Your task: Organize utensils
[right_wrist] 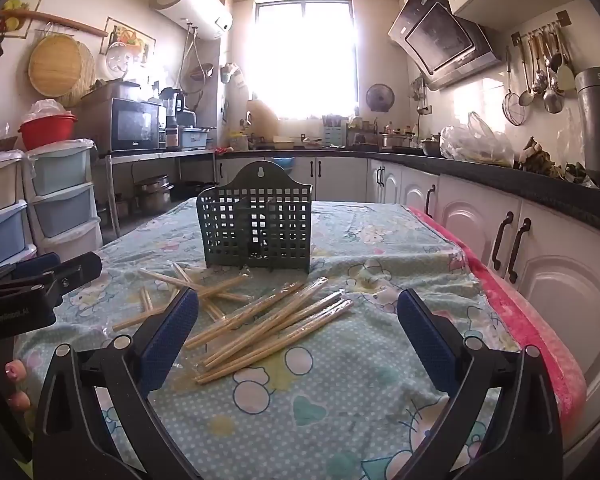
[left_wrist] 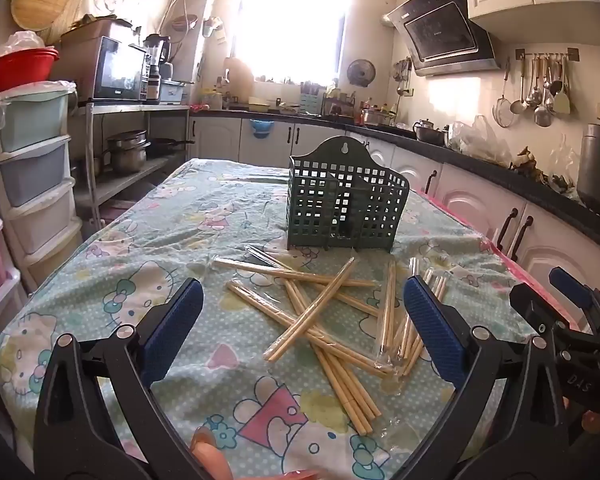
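Observation:
A pile of wooden chopsticks (left_wrist: 324, 320), several in clear wrappers, lies scattered on the cartoon-print tablecloth (left_wrist: 188, 232). Behind them stands an empty dark green slotted utensil holder (left_wrist: 344, 204). My left gripper (left_wrist: 304, 304) is open and empty, hovering just in front of the pile. In the right wrist view the chopsticks (right_wrist: 260, 328) and the holder (right_wrist: 256, 224) show again. My right gripper (right_wrist: 298, 312) is open and empty, near the right part of the pile. The right gripper also shows at the right edge of the left wrist view (left_wrist: 568, 320).
Kitchen counter with white cabinets (right_wrist: 500, 236) runs along the table's right side, past a pink table edge (right_wrist: 532, 328). Stacked plastic drawers (left_wrist: 32, 168) and a metal shelf with a microwave (left_wrist: 116, 72) stand at the left.

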